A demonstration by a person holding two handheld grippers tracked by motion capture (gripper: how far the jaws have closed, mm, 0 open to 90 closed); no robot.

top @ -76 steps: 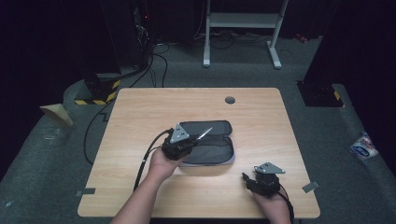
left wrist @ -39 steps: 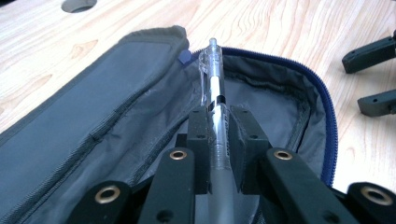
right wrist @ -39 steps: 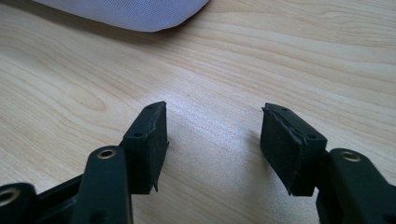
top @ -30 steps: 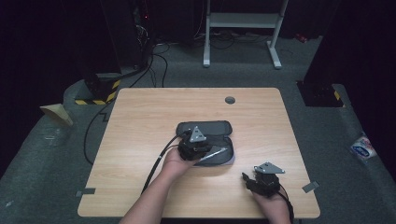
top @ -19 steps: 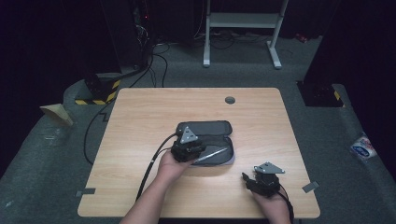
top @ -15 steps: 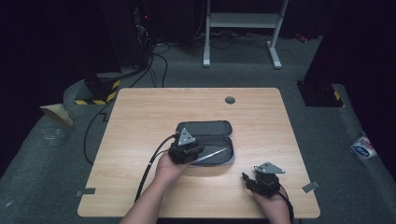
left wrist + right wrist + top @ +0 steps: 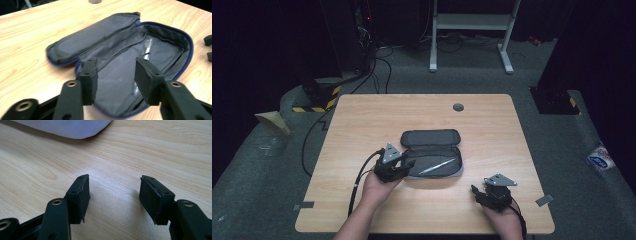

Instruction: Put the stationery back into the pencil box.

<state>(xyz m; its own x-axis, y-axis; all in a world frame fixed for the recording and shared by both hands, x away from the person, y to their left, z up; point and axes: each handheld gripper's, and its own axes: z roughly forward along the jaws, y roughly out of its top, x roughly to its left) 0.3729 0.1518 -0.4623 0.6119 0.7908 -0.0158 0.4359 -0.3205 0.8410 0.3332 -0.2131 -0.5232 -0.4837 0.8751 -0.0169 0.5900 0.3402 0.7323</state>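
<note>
Broadly, the wooden table (image 7: 362,125) carries everything, with a small round grommet (image 7: 458,107) set in it near its far edge. At its middle lies the open pencil case (image 7: 430,152), grey cloth with a blue zip line, its lid flap folded back away from the person and its lined inside facing up. A slim pen (image 7: 437,166) rests inside the case, lying slantwise along the lower half.

The left tongs (image 7: 408,165) sit at the case's left end, just beside its rim. In the left gripper view the left tongs (image 7: 115,73) look straight into the case (image 7: 160,47); their jaws have just been opening and now stand about halfway apart, nothing between the pads, the case lining showing through the gap.

The right tongs (image 7: 474,191) rest near the table's front edge, to the right of the case and apart from it. In the right gripper view the right tongs (image 7: 113,192) stand fairly wide over bare wood, holding nothing, with a pale corner of the case (image 7: 75,127) at the upper left.
</note>
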